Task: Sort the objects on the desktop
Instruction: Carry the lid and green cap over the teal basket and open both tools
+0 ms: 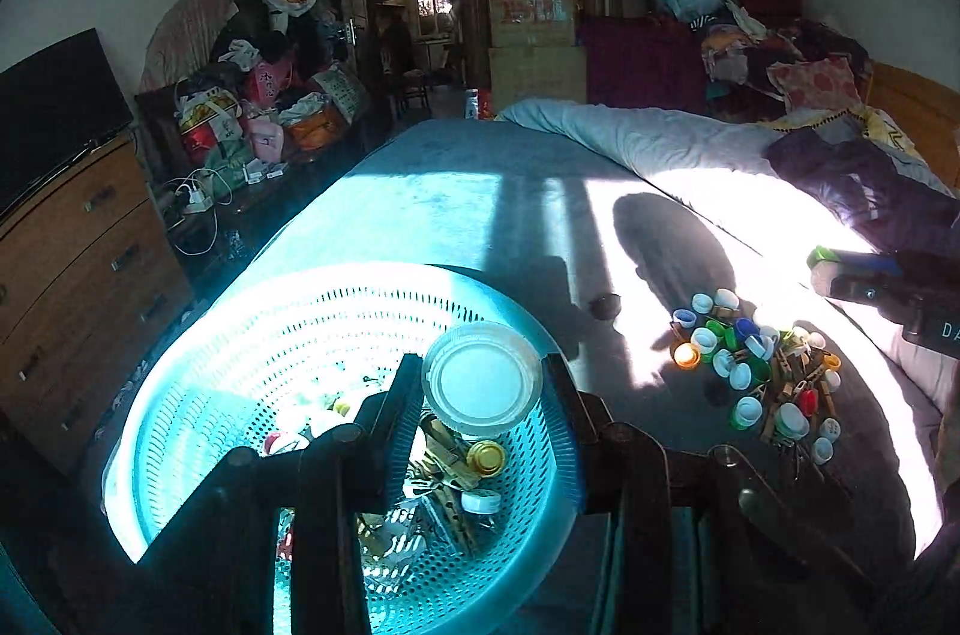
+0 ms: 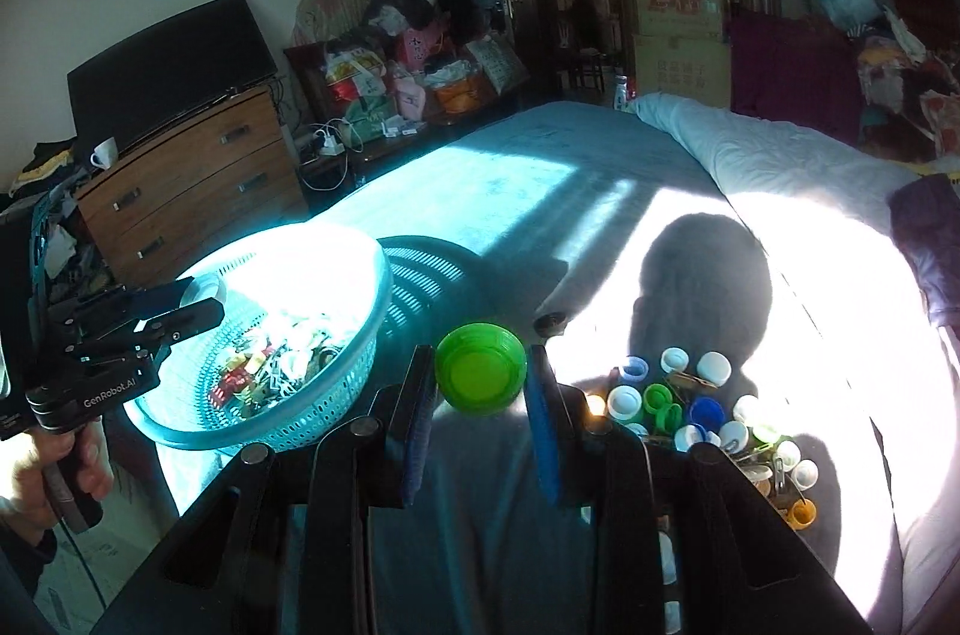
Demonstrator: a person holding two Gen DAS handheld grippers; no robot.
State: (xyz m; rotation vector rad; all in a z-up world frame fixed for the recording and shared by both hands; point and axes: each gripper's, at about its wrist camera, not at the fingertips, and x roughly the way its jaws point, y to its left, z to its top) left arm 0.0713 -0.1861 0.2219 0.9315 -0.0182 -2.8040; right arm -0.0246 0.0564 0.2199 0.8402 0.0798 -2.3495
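Note:
My left gripper (image 1: pixel 480 377) is shut on a clear round plastic lid (image 1: pixel 482 380) and holds it above the turquoise perforated basket (image 1: pixel 228 335), which holds caps, clips and small odds and ends. My right gripper (image 2: pixel 480 371) is shut on a green bottle cap (image 2: pixel 480 368), held above the bed between the basket (image 2: pixel 336 395) and a pile of bottle caps and clothespins (image 2: pixel 708 425). The same pile (image 1: pixel 756 365) shows in the left wrist view. The left gripper (image 2: pixel 186 305) shows at the left of the right wrist view, over the basket's rim.
Everything lies on a bed with a teal sheet (image 1: pixel 456 191) and a pale quilt (image 1: pixel 648 137) along its right side. A small dark cap (image 1: pixel 605 306) lies alone near the pile. A wooden dresser (image 2: pixel 192 179) with a TV stands left of the bed.

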